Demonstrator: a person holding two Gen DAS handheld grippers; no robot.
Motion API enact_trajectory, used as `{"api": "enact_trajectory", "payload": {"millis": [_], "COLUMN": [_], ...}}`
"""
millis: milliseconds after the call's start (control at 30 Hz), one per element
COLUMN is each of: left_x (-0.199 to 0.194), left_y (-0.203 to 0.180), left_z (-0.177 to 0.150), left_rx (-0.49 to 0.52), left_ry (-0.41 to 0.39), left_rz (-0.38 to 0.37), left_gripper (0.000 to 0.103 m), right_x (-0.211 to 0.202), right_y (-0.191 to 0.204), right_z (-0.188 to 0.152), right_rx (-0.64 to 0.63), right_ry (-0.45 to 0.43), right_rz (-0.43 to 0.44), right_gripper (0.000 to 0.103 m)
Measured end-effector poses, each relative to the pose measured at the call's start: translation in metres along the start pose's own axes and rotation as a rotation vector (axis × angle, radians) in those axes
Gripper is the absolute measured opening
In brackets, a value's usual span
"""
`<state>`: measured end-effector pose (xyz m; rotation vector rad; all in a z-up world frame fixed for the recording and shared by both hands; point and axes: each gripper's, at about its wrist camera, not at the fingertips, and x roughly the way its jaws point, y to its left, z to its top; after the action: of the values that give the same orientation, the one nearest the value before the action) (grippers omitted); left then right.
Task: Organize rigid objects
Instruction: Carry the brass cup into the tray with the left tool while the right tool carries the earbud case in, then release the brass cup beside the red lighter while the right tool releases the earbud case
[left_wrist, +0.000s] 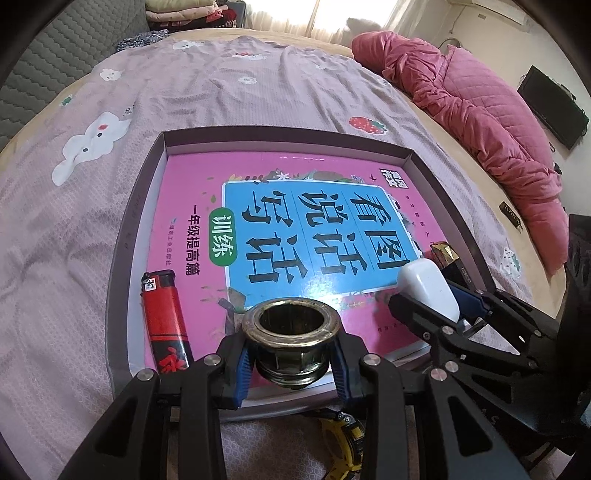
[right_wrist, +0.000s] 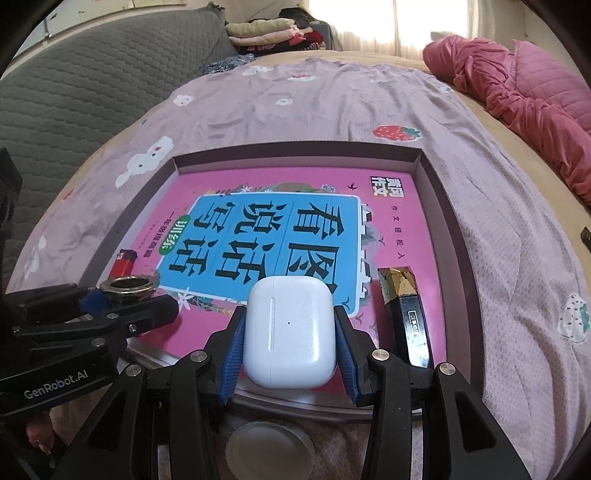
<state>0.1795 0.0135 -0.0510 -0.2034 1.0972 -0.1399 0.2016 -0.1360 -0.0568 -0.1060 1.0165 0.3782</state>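
A shallow grey box (left_wrist: 122, 240) lies on the bed with a pink book (left_wrist: 192, 184) flat inside it. My left gripper (left_wrist: 291, 363) is shut on a brass ring fitting (left_wrist: 291, 332) and holds it over the box's near edge. A red lighter (left_wrist: 164, 317) lies in the box to its left. My right gripper (right_wrist: 290, 350) is shut on a white earbuds case (right_wrist: 290, 332) over the box's near right part. A black and gold lighter (right_wrist: 404, 314) lies in the box just right of it. The brass fitting (right_wrist: 129, 286) and the left gripper (right_wrist: 110, 306) show at the left of the right wrist view.
A yellow tape measure (left_wrist: 347, 446) lies on the sheet below the left gripper. A round grey lid (right_wrist: 269, 450) lies below the right gripper. A pink quilt (left_wrist: 480, 110) is heaped at the far right. A grey padded sofa (right_wrist: 74, 92) stands at the left.
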Motion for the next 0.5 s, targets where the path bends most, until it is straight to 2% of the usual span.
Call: {"api": "enact_trajectory", "payload": {"millis": [267, 500], "left_x": [0.0018, 0.0013], "left_y": [0.0004, 0.0025], "left_z": [-0.0026, -0.0012], "left_rx": [-0.007, -0.018], "left_ry": [0.013, 0.059], "left_rz": [0.004, 0.012], "left_gripper": [0.036, 0.036], "right_x": [0.002, 0.0026], "right_y": [-0.0004, -0.0001], "right_z": [-0.001, -0.0008], "right_rx": [-0.022, -0.024], "right_ry": [0.002, 0.003], "right_rz": [-0.03, -0.034], "right_gripper": [0.046, 0.046]}}
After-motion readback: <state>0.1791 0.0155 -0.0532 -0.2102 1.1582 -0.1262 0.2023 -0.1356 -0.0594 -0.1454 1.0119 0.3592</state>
